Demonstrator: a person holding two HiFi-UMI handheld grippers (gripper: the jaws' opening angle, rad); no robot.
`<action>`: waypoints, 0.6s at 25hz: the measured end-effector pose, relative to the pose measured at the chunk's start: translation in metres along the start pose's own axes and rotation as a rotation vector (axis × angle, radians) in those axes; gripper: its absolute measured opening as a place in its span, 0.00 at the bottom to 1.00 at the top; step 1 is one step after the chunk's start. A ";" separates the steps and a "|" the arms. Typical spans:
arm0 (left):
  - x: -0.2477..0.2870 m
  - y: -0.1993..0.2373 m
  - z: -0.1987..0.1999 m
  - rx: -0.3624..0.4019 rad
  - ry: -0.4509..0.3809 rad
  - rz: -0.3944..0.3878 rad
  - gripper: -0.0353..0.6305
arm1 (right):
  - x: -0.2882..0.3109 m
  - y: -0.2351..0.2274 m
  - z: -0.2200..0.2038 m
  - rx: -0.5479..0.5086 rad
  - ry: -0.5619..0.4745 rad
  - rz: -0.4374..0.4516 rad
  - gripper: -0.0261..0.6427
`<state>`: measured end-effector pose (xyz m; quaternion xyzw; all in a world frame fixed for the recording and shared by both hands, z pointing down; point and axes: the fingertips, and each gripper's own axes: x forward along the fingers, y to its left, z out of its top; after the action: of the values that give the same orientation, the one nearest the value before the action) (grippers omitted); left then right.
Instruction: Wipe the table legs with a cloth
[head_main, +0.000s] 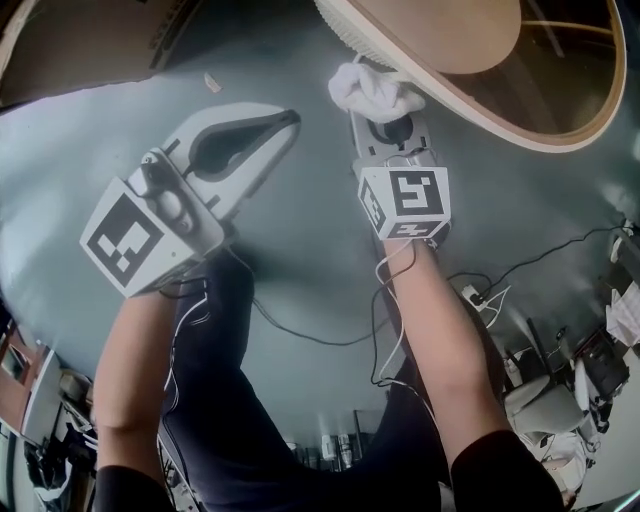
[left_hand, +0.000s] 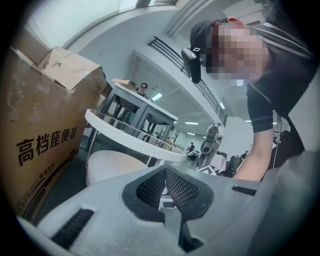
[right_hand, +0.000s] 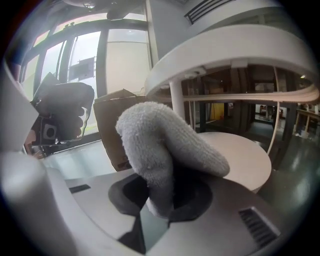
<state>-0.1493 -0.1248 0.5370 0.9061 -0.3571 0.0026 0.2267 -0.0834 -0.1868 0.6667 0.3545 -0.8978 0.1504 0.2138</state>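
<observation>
The white, fluffy terry cloth (right_hand: 165, 150) sat bunched in our right gripper (head_main: 390, 125), whose jaws were clamped on its lower fold while the loose bulk flopped forward over the top. From the head view it was up against the edge of the round, tan-topped table with the white rim (head_main: 450, 35), just beside that rim and below it. The right gripper view showed the thin white table leg (right_hand: 175, 107) rising directly behind the cloth. We could not tell whether the two touched, and we judged that they were close but apart.

Our left gripper (head_main: 288, 120) hung to the left over the grey-green floor (head_main: 300, 260), well apart from the table. Its jaws were pressed together at the tips with nothing between them. A brown cardboard box with black print (left_hand: 45, 135) stood beyond it, next to the table.

We judged the step in hand to be the approach, with the cloth carried to the leg and no wiping yet under way. The next move called for easing the right gripper in under the rim until the free bulge of cloth pressed on the leg, then drawing it along the leg's length. The grip would need to stay firm, and the gripper body would need to stay clear of the overhanging rim.
</observation>
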 end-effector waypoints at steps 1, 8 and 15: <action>0.000 0.003 -0.003 0.009 -0.004 0.000 0.06 | 0.004 -0.001 -0.005 0.001 -0.001 -0.001 0.15; 0.013 0.038 -0.044 0.037 0.011 -0.015 0.06 | 0.048 -0.007 -0.077 -0.006 0.060 0.015 0.15; 0.039 0.057 -0.059 0.140 0.035 -0.074 0.06 | 0.085 -0.019 -0.146 0.014 0.108 0.021 0.15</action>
<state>-0.1478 -0.1627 0.6204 0.9322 -0.3184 0.0349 0.1687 -0.0856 -0.1871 0.8372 0.3378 -0.8876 0.1779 0.2576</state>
